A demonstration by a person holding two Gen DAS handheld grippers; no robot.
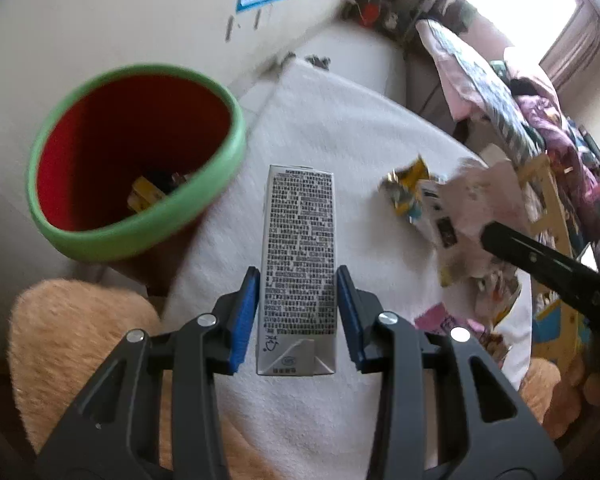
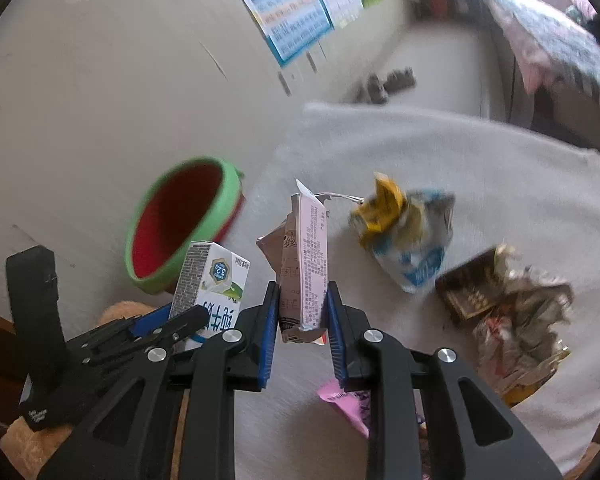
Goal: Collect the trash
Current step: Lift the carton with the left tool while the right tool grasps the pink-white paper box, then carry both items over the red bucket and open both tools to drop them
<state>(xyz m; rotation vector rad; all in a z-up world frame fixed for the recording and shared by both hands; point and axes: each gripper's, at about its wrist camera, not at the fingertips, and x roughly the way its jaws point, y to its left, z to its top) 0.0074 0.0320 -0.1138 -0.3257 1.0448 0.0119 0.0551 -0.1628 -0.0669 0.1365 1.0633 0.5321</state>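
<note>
Left wrist view: left gripper (image 1: pixel 298 312) clamped on milk carton (image 1: pixel 298 256), bin (image 1: pixel 136 164) ahead-left for drop | right gripper (image 2: pixel 302 316) clamped on crumpled pink carton (image 2: pixel 304 264), lifted clear | wrappers (image 2: pixel 404 236) ahead-right on cloth (image 2: pixel 480 168), not yet collected

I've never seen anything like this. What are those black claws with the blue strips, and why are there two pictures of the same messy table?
Those claws are hand-held grabbers: a person holds one in each hand, and each carries a wide-angle camera looking along its two fingers. One picture comes from the left gripper, the other from the right gripper.

The left one clamps a white milk carton between its blue pads. The right one clamps a crumpled pinkish carton.

Below lies a table under a pale cloth, with more rubbish: a yellow-and-blue wrapper, a pile of crumpled packets and a pink wrapper. Beside the table stands a bin with a green rim and a red inside, with some rubbish already at the bottom.
</note>
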